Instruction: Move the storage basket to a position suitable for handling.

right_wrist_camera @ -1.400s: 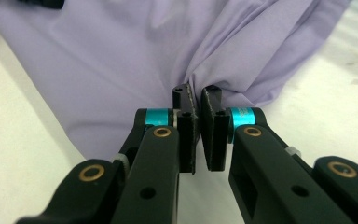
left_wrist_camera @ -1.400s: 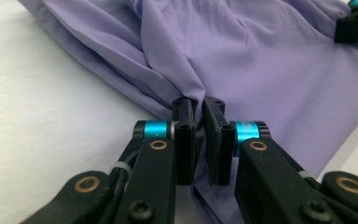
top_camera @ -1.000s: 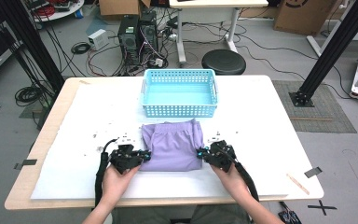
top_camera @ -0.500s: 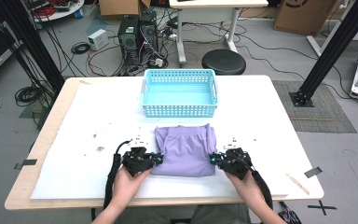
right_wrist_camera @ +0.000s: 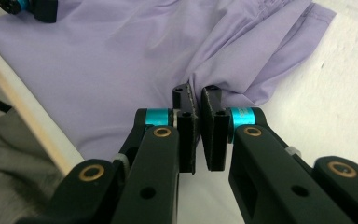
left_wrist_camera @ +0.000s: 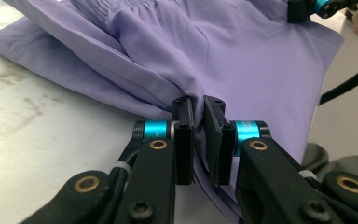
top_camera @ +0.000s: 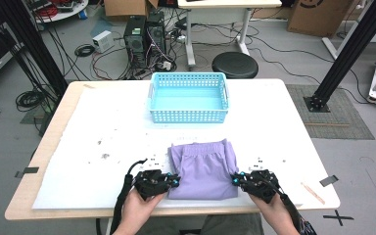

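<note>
Left gripper: pinching purple shorts' left edge
Right gripper: pinching their right edge
Shorts: folded, near table's front edge
Basket: behind them, apart

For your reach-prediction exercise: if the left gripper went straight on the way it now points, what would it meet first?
The left gripper is already shut on the purple cloth, so more of that cloth comes first. Beyond it, roughly in line, is the right gripper, though depth is unclear.
</note>
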`<state>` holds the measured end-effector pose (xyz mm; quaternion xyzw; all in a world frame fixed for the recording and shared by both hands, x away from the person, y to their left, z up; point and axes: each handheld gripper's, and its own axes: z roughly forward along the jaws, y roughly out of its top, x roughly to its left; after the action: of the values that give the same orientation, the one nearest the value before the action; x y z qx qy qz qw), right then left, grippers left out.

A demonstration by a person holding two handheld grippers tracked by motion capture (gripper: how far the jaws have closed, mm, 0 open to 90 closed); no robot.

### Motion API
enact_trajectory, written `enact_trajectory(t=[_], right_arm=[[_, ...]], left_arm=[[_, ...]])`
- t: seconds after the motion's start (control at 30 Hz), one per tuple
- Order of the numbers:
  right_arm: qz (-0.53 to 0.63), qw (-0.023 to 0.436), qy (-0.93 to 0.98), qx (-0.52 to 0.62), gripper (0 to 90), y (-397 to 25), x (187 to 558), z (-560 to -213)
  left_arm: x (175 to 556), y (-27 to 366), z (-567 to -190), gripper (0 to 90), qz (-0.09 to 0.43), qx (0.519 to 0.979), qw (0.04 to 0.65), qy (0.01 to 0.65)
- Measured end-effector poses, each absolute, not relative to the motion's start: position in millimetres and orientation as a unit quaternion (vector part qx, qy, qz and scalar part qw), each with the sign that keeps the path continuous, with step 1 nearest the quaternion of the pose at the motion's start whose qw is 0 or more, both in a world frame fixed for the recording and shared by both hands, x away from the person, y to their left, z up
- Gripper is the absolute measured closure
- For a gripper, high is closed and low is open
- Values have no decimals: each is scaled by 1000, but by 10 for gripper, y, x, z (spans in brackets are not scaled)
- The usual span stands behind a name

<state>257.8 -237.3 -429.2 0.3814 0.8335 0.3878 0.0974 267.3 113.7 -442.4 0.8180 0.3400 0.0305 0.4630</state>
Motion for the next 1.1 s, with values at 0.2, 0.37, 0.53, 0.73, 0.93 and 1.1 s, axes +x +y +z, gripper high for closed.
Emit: enact_trajectory(t=[0.2, 0.37, 0.53, 0.73, 0.93, 1.1], right_arm=[[389, 95, 835, 378, 860, -2412, 2480, -4312], [385, 93, 835, 381, 858, -2424, 2474, -4339], [382, 100, 837, 378, 819, -2418, 2470, -4353], [392, 124, 829, 380, 694, -2469, 2480, -4312], [404, 151, 815, 387, 519, -2542, 2590, -4227], [412, 164, 811, 382, 441, -2555, 2682, -4171]], left_arm=[[2601, 1114, -4431, 825, 27, 824, 457, 335], [2578, 1103, -4438, 823, 29, 826, 453, 333], [2588, 1133, -4428, 720, 46, 828, 446, 336], [2629, 1236, -4383, 560, 59, 817, 454, 349], [2715, 1387, -4302, 430, 82, 805, 467, 357], [2809, 1485, -4202, 365, 105, 802, 478, 342]])
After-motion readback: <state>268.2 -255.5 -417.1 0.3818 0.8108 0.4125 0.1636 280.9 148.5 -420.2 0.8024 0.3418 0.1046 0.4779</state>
